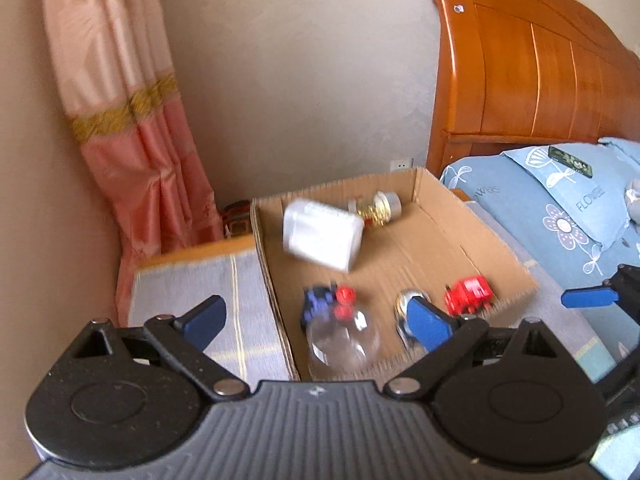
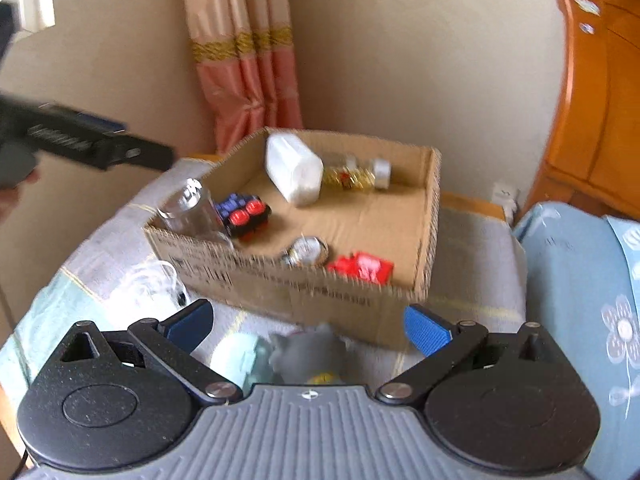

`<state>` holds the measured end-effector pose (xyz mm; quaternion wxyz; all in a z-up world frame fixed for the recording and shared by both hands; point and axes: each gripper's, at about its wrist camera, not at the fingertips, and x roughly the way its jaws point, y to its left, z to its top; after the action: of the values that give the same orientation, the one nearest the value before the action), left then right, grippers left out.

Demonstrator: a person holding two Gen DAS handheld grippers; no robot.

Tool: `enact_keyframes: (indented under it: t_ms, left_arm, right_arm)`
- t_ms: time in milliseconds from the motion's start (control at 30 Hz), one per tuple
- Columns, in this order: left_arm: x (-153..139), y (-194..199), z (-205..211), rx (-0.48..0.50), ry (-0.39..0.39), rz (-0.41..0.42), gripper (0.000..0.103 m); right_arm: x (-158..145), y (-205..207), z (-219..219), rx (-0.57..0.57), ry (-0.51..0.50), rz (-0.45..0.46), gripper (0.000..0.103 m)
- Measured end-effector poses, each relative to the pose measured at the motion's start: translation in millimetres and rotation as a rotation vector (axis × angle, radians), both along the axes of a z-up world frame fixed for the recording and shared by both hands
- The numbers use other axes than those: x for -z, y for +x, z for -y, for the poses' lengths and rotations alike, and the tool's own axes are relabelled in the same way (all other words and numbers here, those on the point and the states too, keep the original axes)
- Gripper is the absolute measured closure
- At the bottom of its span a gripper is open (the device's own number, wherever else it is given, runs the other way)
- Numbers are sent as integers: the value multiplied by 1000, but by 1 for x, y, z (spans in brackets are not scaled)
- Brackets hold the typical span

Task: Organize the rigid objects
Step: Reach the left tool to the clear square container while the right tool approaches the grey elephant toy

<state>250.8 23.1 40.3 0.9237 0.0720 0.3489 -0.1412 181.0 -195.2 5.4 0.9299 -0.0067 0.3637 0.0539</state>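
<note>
An open cardboard box [image 1: 440,240] [image 2: 424,208] sits on a bedside surface. In it lie a white plastic container [image 1: 320,236] [image 2: 294,168], a gold bottle [image 1: 376,208] [image 2: 352,176], a blue toy with red wheels [image 1: 324,300] [image 2: 244,208], a clear glass jar [image 1: 344,336] [image 2: 192,208], a round metal tin [image 1: 404,308] [image 2: 308,250] and a red toy [image 1: 468,294] [image 2: 360,266]. My left gripper [image 1: 316,320] hangs open over the box's near-left part, holding nothing. The white container looks blurred beyond its fingers. My right gripper [image 2: 308,324] is open in front of the box.
A grey soft toy [image 2: 308,352] and a pale green item [image 2: 240,356] lie on the cloth just under my right gripper. A white cord [image 2: 148,284] lies left of the box. An orange headboard [image 1: 540,60], a blue pillow [image 1: 560,208] and a pink curtain [image 1: 132,120] stand around.
</note>
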Motion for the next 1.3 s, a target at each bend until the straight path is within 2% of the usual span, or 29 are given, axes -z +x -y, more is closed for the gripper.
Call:
enact_keyframes:
  t_ms: [67,133,233,333,400,533,800,933,1300]
  left_arm:
    - [11,-17,-3,-8,-4,20,6]
    - [25,-32,-5,-15,-18,32,6]
    - [45,-47,-5,-41,-26,-20,6]
    - [56,-64,-6,-81,-24,-27,6]
    - [58,-73,-9,-116,-41,-22,6]
    - [60,-88,-10,-174,-49,-2,6]
    - [61,-94,-1,-165,-20,-6,6]
    - [62,-95,2,-159,-11,-3,6]
    - [67,-92,6,-149,0,-5,6]
  right_arm:
    - [12,-7,-2,59,-20,-1,0]
    - [22,-13,1,80,21,-24,0]
    - [34,-14,7,100,67,-62,0]
    - [36,-6,11,145,90,-61,0]
    - [38,5,11,162,119,-69,0]
    - [47,27,-1,194,98,-92,0]
    - [69,45,-8,264,50,-113,0]
    - [71,32,8,276,92,-132,0]
    - [71,-11,30,195,90,-173,0]
